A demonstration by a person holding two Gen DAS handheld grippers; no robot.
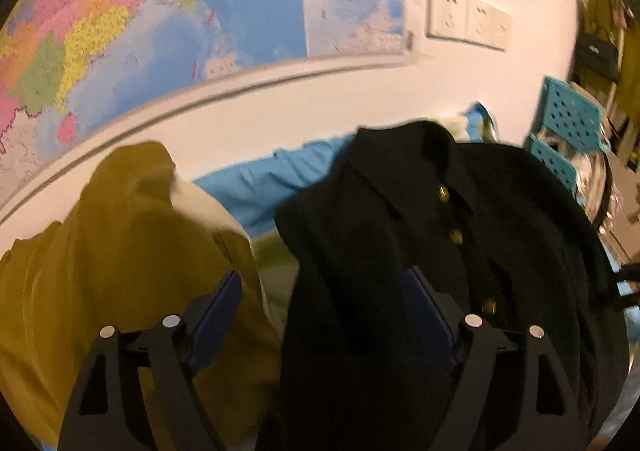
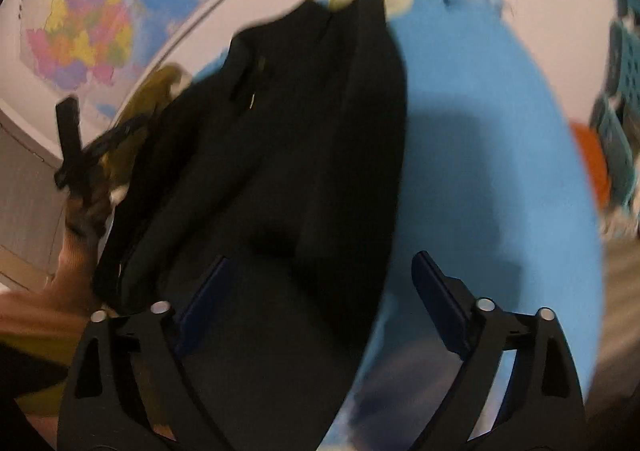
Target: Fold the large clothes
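A black garment (image 1: 400, 235) with a collar and gold buttons lies bunched on a light blue cloth (image 1: 264, 187). It also shows in the right wrist view (image 2: 288, 155), lying over the blue cloth (image 2: 480, 155). My left gripper (image 1: 324, 291) is open, its jaws wide apart over the black garment's left edge, with an olive-yellow garment (image 1: 120, 251) under its left finger. My right gripper (image 2: 320, 275) is open above the black garment's near end, with nothing between its jaws. The left gripper and the hand holding it (image 2: 76, 171) show at the left of the right wrist view.
A coloured wall map (image 1: 160, 19) and wall sockets (image 1: 468, 17) are behind the work surface. Teal perforated baskets (image 1: 568, 123) stand at the right, also seen in the right wrist view (image 2: 620, 91) near an orange object (image 2: 592, 159).
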